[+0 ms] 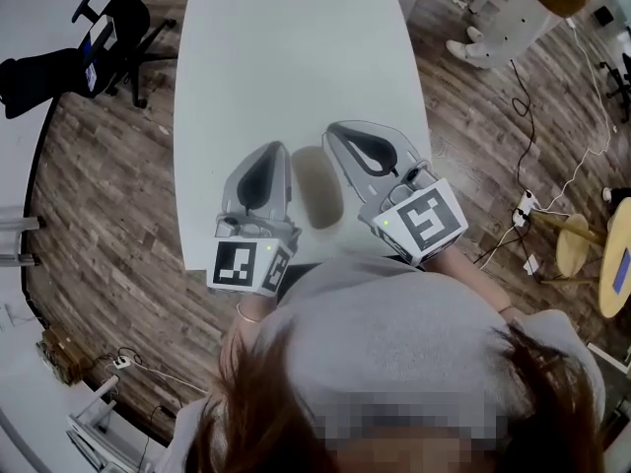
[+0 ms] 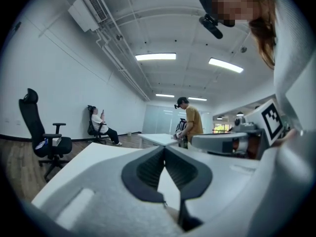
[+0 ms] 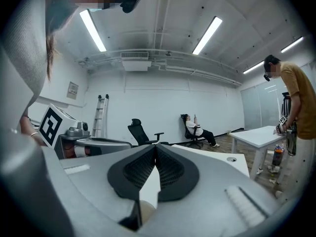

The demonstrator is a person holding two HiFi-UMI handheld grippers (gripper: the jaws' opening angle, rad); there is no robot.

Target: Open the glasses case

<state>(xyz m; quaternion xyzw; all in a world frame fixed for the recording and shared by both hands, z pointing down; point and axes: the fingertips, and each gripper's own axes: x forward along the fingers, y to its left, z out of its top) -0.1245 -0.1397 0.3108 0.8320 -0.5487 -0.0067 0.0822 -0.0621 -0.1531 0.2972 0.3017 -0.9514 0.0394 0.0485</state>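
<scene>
Facing open table (image 1: 286, 57) from its near edge, left tool (image 1: 279, 147) and right tool (image 1: 332, 129) are both closed.

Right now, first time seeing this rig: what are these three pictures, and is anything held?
There is no robot here. A person holds a two-jaw tool in each hand. The head view looks down from the person's head at the left tool and the right tool over a white table. The other two pictures come from cameras riding on each tool, looking along its jaws. Both pairs of jaws are closed on nothing. A pale oblong thing, probably the glasses case, lies on the table between the tools. Neither tool grips it.
</scene>
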